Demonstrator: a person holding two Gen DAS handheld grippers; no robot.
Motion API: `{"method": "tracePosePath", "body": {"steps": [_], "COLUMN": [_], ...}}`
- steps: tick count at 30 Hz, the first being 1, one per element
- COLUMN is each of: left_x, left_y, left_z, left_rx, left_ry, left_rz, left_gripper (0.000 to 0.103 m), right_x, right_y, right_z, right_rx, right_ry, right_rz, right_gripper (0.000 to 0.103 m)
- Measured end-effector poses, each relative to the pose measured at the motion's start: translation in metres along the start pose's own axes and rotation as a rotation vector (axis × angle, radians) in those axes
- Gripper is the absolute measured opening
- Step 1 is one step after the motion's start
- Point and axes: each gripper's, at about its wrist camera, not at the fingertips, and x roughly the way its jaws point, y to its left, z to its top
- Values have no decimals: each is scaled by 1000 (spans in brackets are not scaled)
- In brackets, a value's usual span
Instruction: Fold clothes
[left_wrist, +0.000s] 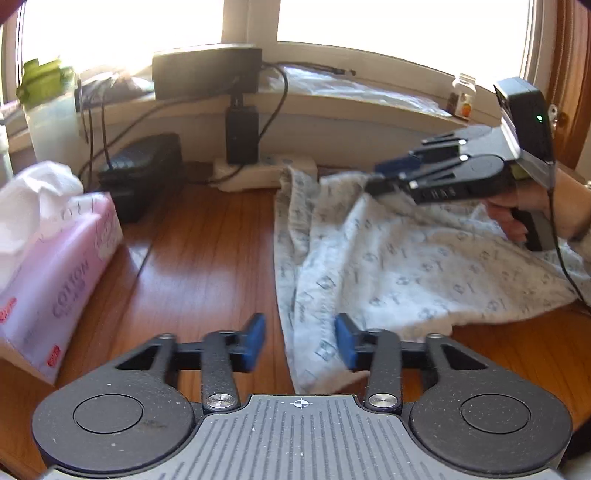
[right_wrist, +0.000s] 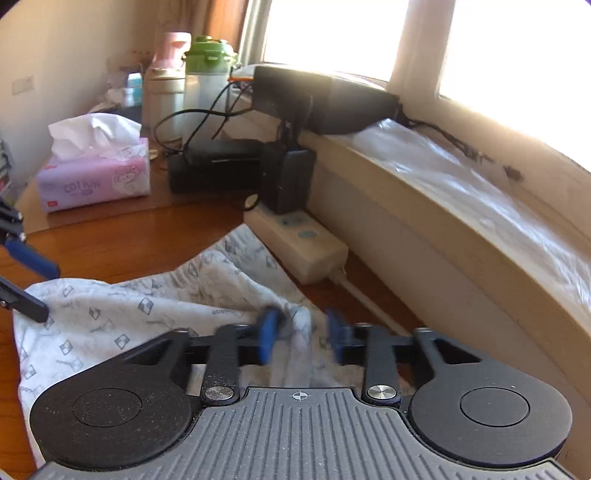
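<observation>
Garment (left_wrist: 388, 258): a pale grey cloth printed with small dark motifs lies crumpled on the wooden table (left_wrist: 207, 251), toward its back edge. One corner reaches the white power strip (right_wrist: 299, 243) along the wall below the window sill; a narrower strip of the cloth runs toward the table's near edge.

Left gripper (left_wrist: 300, 341): its jaws stand apart with blue pads; the near edge of the garment lies below and between them, and neither pad presses on it. No cloth is held.

Right gripper (right_wrist: 302, 338): its blue pads stand apart, with a raised fold of the garment bunched between them. The picture is blurred there; a gap shows beside the right pad, and whether the left pad touches the cloth cannot be told. In the left wrist view it reaches over the far part of the garment, a hand (left_wrist: 517, 210) around its grip.

Tissue box (right_wrist: 96, 177): a pink pack with a white tissue sticking up, at the table's left side, well apart from the garment.

Back edge of the table: a black adapter (right_wrist: 288, 177) plugged into the power strip, a black box (right_wrist: 210, 166) with cables beside it, and a green-lidded container (right_wrist: 208, 74) near the corner.
</observation>
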Motion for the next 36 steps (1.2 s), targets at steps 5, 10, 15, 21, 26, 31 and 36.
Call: {"method": "tracePosePath", "body": {"steps": [5,10,15,21,26,31,36], "left_x": [10,53,106,112,91,90,122], "left_y": [-9,-32,-48,-41,-73,-114,-147], "left_z": [30,68,87,100,92,95,99], "left_rx": [52,191,306,182,224,252,289], "left_ry": [-89,-104,-55,-96,-227,-268,-235], "left_rz": [-11,-1,69,148,151,-43,-178], "left_gripper": [66,66,21,21,63,66,72], "right_x": [-37,-97,-156,-211,-258,-301,-327], "right_y": [-17,-33,-48,-53,-78,-125,-167], "right_z": [-7,-28,-67,-125,-182,-240,-292], "right_rx": [-16,-28,10,46,173,343,474], "right_ry": [4,2,48,92,63,46,68], "right_rz": [-3,-13,-36,-89,-204,-344,-487], "right_gripper": [44,47,49,50,50,50,50]}}
